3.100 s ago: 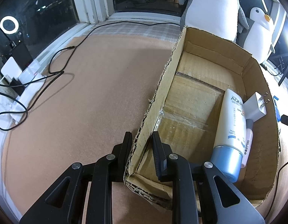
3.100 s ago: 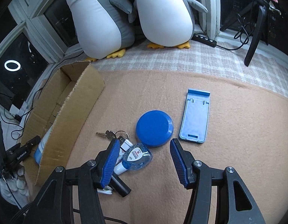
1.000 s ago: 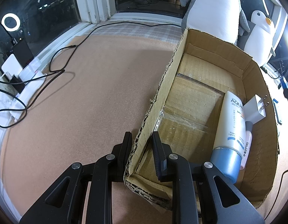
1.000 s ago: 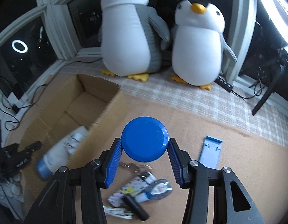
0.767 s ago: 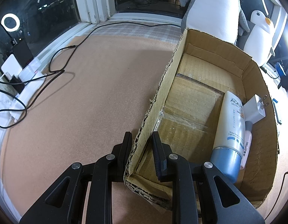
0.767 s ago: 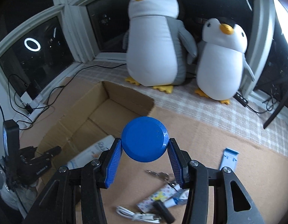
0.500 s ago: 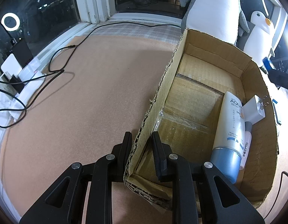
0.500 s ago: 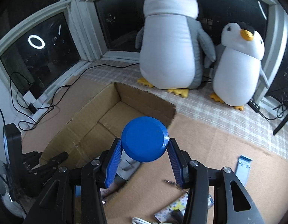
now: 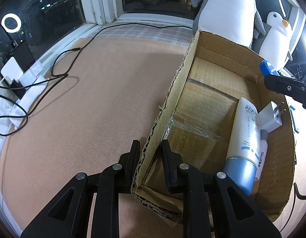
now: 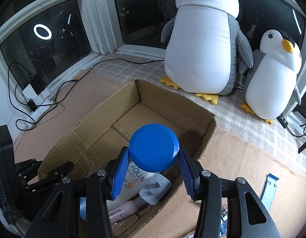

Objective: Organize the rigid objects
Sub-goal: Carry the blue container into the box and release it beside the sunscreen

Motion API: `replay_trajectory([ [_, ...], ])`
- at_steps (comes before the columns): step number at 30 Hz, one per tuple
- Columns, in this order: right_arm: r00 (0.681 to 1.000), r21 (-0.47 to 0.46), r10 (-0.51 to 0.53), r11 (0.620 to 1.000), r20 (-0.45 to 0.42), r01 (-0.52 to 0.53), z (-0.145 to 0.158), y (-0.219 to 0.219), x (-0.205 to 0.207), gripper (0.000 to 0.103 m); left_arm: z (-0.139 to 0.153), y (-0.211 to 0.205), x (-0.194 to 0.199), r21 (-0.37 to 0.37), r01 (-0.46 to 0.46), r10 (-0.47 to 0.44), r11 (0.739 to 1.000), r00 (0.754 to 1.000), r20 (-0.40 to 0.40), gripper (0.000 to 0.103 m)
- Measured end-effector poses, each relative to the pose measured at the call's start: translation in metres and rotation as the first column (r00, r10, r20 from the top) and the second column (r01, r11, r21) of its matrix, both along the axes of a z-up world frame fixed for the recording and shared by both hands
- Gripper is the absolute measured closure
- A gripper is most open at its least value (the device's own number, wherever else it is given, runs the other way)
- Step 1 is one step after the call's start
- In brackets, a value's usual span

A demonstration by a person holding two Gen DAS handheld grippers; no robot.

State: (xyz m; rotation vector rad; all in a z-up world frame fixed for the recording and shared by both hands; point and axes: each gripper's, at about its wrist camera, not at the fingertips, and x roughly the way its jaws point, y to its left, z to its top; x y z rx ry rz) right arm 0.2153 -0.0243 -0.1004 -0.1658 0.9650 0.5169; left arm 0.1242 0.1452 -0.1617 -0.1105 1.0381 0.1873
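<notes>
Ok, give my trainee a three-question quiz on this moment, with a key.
1. True or false: the right claw is shut on the blue round lid.
2. What is the left claw clamped on: A) the sunscreen tube, B) the side wall of the cardboard box, C) the white plug adapter?
3. Where is the blue round lid relative to the cardboard box?

Key:
1. True.
2. B.
3. Held in the air over the open box, above the sunscreen tube and white plug adapter, not yet set down.
</notes>
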Motion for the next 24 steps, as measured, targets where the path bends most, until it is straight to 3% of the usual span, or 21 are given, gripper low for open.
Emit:
replay_trajectory([
  [24,1.0,-0.009,-0.012,1.0,-0.023,0.012,-0.0055,-0.0011,0.0058,0.056,-0.0019,-0.0002,-0.0018,0.01,0.0,0.0,1.0,1.0,0.008,0.082],
])
